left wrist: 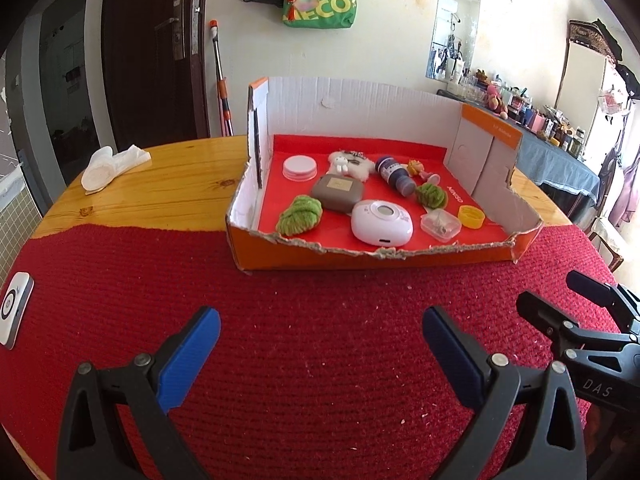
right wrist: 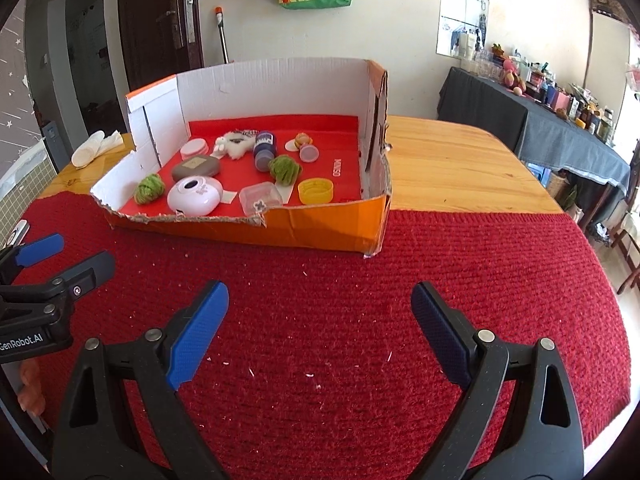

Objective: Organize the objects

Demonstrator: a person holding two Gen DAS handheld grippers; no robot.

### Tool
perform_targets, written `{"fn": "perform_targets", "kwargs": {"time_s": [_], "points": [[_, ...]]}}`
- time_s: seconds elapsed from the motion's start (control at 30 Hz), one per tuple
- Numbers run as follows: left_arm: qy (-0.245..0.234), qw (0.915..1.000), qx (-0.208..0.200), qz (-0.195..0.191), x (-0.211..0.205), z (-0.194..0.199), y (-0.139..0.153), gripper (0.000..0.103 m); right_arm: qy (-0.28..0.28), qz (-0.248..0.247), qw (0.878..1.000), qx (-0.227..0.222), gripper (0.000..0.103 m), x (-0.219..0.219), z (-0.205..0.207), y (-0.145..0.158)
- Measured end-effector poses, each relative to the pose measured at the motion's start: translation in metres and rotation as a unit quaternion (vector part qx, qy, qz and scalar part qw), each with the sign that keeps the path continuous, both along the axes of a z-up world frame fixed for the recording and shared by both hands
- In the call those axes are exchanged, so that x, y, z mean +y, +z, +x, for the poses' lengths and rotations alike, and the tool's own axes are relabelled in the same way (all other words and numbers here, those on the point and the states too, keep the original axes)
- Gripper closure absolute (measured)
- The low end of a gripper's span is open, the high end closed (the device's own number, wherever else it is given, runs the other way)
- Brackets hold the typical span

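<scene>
An orange cardboard box (left wrist: 440, 250) with a red floor stands on the red knitted mat (left wrist: 280, 360); it also shows in the right wrist view (right wrist: 328, 228). Inside lie a white oval device (left wrist: 382, 222), a brown case (left wrist: 338, 193), two green yarn balls (left wrist: 300, 215), a dark bottle (left wrist: 394, 174), a plush toy (left wrist: 352, 164), a round lid (left wrist: 300, 167), a clear small box (left wrist: 440, 225) and a yellow cap (left wrist: 472, 216). My left gripper (left wrist: 320, 328) is open and empty over the mat. My right gripper (right wrist: 320, 304) is open and empty beside it.
A white square device (left wrist: 14, 310) lies at the mat's left edge. A folded white cloth (left wrist: 112, 166) lies on the wooden table (left wrist: 168, 192) at the back left. A cluttered side table (right wrist: 560, 128) stands at the right; a door (left wrist: 156, 52) is behind.
</scene>
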State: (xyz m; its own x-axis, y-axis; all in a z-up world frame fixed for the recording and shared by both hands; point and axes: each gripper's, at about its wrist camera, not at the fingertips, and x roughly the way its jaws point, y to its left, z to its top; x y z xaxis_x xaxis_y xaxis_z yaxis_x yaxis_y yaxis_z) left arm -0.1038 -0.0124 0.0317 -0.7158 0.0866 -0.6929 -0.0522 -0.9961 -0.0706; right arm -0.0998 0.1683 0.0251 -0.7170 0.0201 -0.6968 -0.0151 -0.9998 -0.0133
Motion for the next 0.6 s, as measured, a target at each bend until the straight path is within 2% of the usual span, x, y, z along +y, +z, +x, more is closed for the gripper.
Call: {"fn": "perform_targets", "kwargs": {"time_s": [0.33, 0.6], "points": [[0.009, 0.9983, -0.058, -0.001, 0.001, -0.008, -0.027, 0.000, -0.020, 0.003, 0.998, -0.062, 0.009, 0.008, -0.011, -0.024], [0.011, 0.9975, -0.062, -0.031, 0.008, -0.008, -0.030, 0.000, -0.023, 0.002, 0.997, -0.072, 0.006, 0.008, -0.013, -0.030]]}}
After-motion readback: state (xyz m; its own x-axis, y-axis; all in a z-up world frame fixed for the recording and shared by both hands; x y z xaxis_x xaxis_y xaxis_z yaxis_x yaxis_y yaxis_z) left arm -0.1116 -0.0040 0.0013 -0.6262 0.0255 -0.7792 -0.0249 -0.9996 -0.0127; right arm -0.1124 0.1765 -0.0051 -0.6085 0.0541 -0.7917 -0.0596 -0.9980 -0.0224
